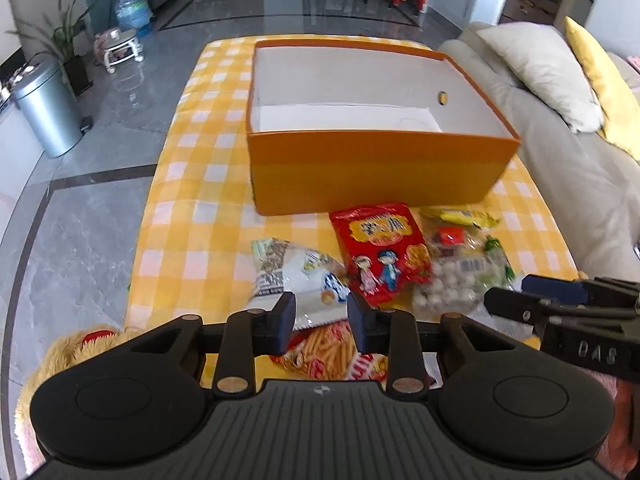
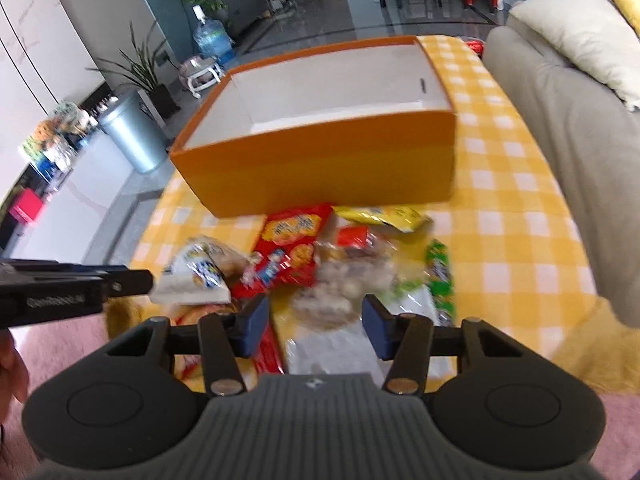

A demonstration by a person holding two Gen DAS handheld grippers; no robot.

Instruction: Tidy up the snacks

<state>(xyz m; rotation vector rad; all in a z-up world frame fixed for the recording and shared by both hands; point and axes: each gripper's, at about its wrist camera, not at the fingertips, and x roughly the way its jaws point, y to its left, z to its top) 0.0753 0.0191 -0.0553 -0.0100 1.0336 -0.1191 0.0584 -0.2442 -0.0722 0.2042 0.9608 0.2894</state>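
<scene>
Yellow-and-white checked cloth (image 1: 192, 184) covers the table I'm working over, with a beige sofa (image 1: 560, 168) along its right side and grey tiled floor to the left.

Nearest me, my left gripper (image 1: 321, 315) hangs with its jaws parted and nothing between them, just above a packet printed with fries (image 1: 326, 350). My right gripper (image 2: 315, 326) is spread wider, also holding nothing, over a clear bag of pale round snacks (image 2: 340, 292); that view is blurred, so the finer labels escape me.

Just beyond the fingers lies the snack heap: a white-and-blue packet (image 1: 296, 270) to the left, a red cartoon-printed bag (image 1: 380, 250) in the middle, the clear bag to its right, and a green wrapper (image 2: 440, 272) at the right edge. A yellow packet (image 1: 460, 216) sits at the back of the heap, near the box.

Behind them stands an open orange box (image 1: 372, 168) with a white interior, showing nothing inside. Farther off, on the floor to the left, are a metal bin (image 1: 48, 108) and a blue water bottle (image 1: 134, 10).
</scene>
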